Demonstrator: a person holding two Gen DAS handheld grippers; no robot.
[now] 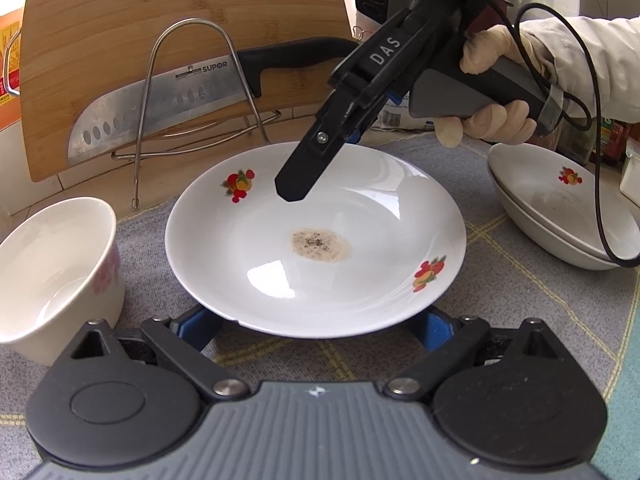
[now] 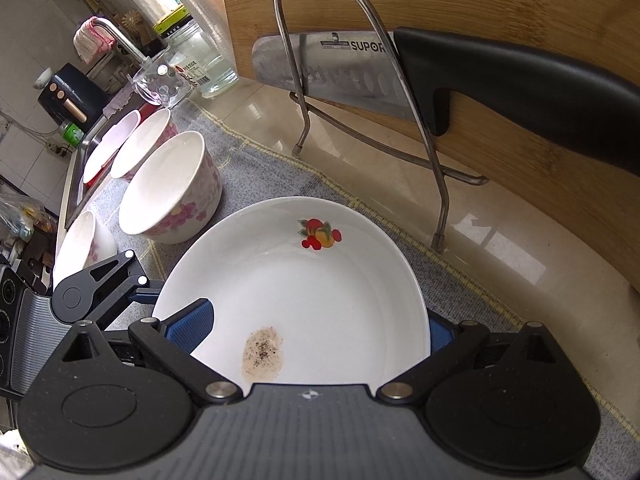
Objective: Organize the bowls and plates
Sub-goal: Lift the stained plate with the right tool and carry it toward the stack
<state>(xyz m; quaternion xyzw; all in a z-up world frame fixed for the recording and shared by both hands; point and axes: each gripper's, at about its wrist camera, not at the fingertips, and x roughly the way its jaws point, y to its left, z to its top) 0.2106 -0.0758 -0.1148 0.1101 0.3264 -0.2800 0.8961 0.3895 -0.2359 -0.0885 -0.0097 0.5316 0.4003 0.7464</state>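
A white plate (image 1: 360, 280) (image 2: 320, 280) with fruit prints and a brown stain lies on the grey cloth. My left gripper (image 1: 318, 328) (image 2: 120, 284) is at its near rim, jaws wide, and the blue pads (image 1: 200, 328) reach under the rim, their tips hidden. My right gripper (image 1: 320, 160) (image 2: 316, 332) is open and straddles the far rim, one finger over the plate's inside, the other behind the rim. A flowered bowl (image 1: 52, 272) (image 2: 172, 188) stands left of the plate. Two stacked plates (image 1: 560, 216) sit at the right.
A bamboo cutting board (image 1: 160, 40) and a knife (image 1: 160, 108) lean in a wire rack (image 1: 192, 80) just behind the plate. More flowered bowls (image 2: 140, 140) (image 2: 80, 248) line the cloth beside the sink (image 2: 76, 184). A gloved hand (image 1: 492, 80) holds the right gripper, with a cable hanging from it.
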